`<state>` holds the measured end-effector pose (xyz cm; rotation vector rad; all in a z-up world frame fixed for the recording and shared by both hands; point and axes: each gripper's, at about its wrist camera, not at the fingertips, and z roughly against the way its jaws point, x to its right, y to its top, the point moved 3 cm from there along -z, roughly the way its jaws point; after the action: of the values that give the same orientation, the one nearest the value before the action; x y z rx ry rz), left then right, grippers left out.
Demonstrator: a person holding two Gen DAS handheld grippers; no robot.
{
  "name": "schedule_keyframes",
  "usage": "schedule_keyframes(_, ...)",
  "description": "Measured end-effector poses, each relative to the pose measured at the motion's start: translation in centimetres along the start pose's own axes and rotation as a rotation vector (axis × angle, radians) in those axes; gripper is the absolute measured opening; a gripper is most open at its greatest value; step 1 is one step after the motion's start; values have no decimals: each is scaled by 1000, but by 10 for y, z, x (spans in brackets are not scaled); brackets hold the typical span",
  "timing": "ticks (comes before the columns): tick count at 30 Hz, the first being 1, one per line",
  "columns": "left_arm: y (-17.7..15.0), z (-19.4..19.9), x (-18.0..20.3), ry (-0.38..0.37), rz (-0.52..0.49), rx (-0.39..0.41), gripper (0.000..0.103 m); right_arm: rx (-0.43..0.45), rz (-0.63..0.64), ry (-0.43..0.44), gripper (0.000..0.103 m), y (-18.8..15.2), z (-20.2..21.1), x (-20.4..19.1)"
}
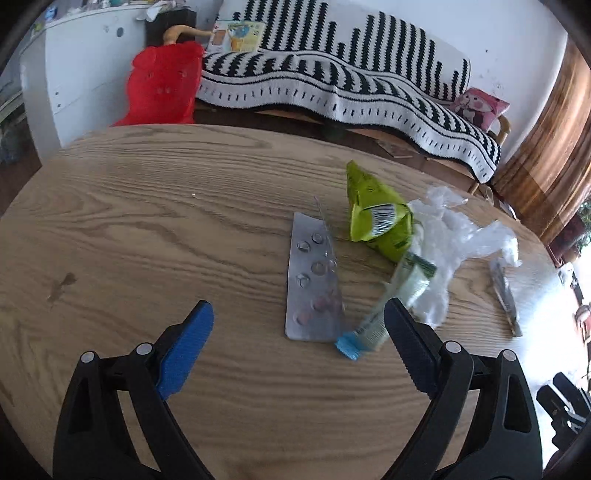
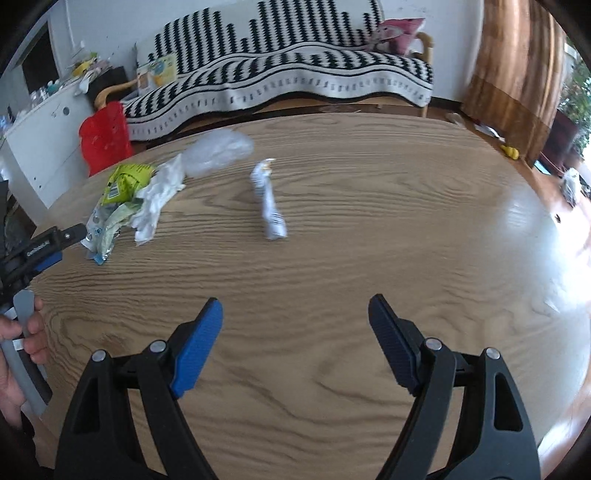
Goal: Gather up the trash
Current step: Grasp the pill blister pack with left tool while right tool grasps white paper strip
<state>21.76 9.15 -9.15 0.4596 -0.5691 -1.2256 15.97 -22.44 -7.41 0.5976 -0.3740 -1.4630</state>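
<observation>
Surface (image 1: 147, 229): wooden, trash clustered at 1 o'clock of the left claw.
Left claw (image 1: 298, 319): wide, empty.
Right claw (image 2: 295, 314): wide, empty.
Pill sheet (image 1: 314, 280): flat; probably best pinched by an edge.
Tube (image 1: 391, 306): touching the pill sheet.

Round wooden table (image 1: 147, 229) with strong grain. Behind it, sofa under a black-and-white striped blanket (image 1: 332, 70), pink cartoon cushion (image 1: 480, 107) at one end, colourful booklet (image 1: 236, 35) at the other. Red bag (image 1: 162, 85) standing beside a white cabinet (image 1: 85, 70) topped with clutter. Brown curtain (image 2: 513, 62) at the far side; small yellow item (image 2: 509, 150) on the floor nearby.
</observation>
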Motion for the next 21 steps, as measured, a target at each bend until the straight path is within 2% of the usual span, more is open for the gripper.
schedule_keyframes(2,2,-11,-1,14,-22,-9,91,-3,5,-4,78,6,-11,-7)
schedule_keyframes(5,5,-27,-6,9,6,-26,91,-12,2,-6,78,15,-29,-15)
schedule_keyframes(8,6,-31,-7,18,-16,-17,90,-17,1,-33,78,24,-48,-18)
schedule_keyframes(10,8,-34,-5,23,-35,-2,89,-26,-10,-41,74,30,-59,-16)
schedule_keyframes(12,9,-36,-3,35,-56,7,82,-29,-10,-61,71,37,-68,-16)
schedule_keyframes(14,10,-37,-2,38,-71,11,66,-27,6,-78,69,45,-75,-18)
schedule_keyframes(15,12,-37,-2,38,-76,15,61,-22,17,-85,68,48,-79,-20)
schedule_keyframes(17,11,-36,-2,43,-83,18,37,-7,34,-87,58,52,-81,-22)
schedule_keyframes(19,9,-34,-2,48,-103,17,35,5,56,-69,13,54,-81,-27)
schedule_keyframes(21,7,-32,-1,39,-110,13,34,-13,63,-54,12,53,-79,-31)
